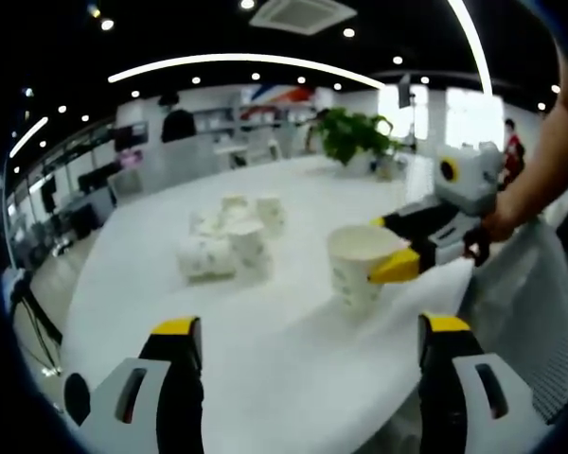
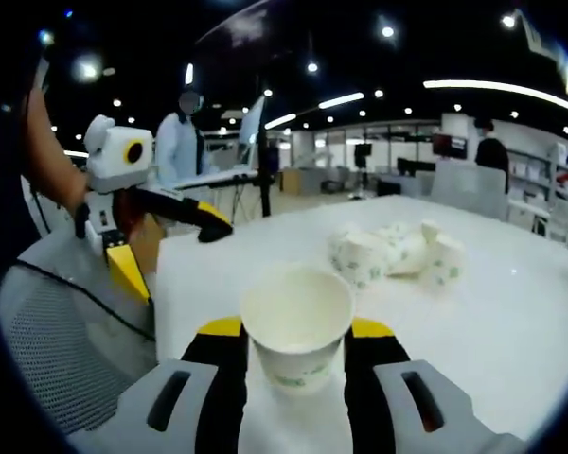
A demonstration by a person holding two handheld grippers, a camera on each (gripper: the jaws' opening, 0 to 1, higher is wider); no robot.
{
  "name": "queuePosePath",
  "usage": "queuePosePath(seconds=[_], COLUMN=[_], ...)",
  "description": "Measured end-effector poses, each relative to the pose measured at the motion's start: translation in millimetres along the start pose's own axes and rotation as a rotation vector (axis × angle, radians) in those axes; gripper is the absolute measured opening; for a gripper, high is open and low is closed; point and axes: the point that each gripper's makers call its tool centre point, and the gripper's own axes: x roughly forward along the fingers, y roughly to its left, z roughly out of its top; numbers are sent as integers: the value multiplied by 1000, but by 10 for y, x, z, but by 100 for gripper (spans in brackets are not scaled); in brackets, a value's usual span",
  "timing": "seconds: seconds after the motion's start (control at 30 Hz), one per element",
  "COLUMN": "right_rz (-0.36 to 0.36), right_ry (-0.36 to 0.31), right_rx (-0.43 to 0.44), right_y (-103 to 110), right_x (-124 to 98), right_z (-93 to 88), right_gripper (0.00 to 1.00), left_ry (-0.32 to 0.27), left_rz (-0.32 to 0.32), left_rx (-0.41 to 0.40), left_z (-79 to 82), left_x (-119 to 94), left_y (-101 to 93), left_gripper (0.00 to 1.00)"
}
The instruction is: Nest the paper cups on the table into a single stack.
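In the left gripper view, the left gripper (image 1: 308, 331) is held above the near part of the white table (image 1: 293, 378) with its yellow-tipped jaws spread wide and nothing between them. Ahead and to the right, the right gripper (image 1: 402, 248) enters from the right edge, carried by a person's hand (image 1: 492, 227), and its jaws pinch one upright paper cup (image 1: 360, 268) at the rim. Farther back on the table lies a loose cluster of paper cups (image 1: 229, 241), some upright and some tipped on their sides, touching one another. A potted plant (image 1: 353, 134) stands at the far end of the table. In the right gripper view, the right gripper (image 2: 295, 331) has its jaws closed against both sides of the paper cup (image 2: 296, 326), which sits upright with its open mouth facing up. The left gripper (image 2: 161, 236) shows at the left with its jaws apart, over the table's corner. The cluster of cups (image 2: 393, 251) lies to the right, well apart from the held cup. A mesh chair (image 2: 66, 331) stands beside the table (image 2: 511, 322).
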Motion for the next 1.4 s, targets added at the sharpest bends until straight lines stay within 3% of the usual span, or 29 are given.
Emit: queuePosePath(seconds=[0.23,0.57,0.93,1.17,1.4], right_rz=[14,25,16,-11,-70], right_ry=[53,71,54,24,12], right_rx=[-10,-17,22,47,59], right_y=[38,83,-4,-190,-406], right_x=[18,51,-11,-156,-345], right_z=[-162,-191,-27,106,147], right_gripper=[37,40,80,95,100], left_ry=[2,7,3,0,-3], left_rz=[2,7,14,28,41], left_rx=[1,0,0,2,3], left_z=[-7,-12,-1,4,6], left_x=[0,1,4,0,-5], left_y=[3,14,35,66,89], left_gripper=[92,92,93,94,95])
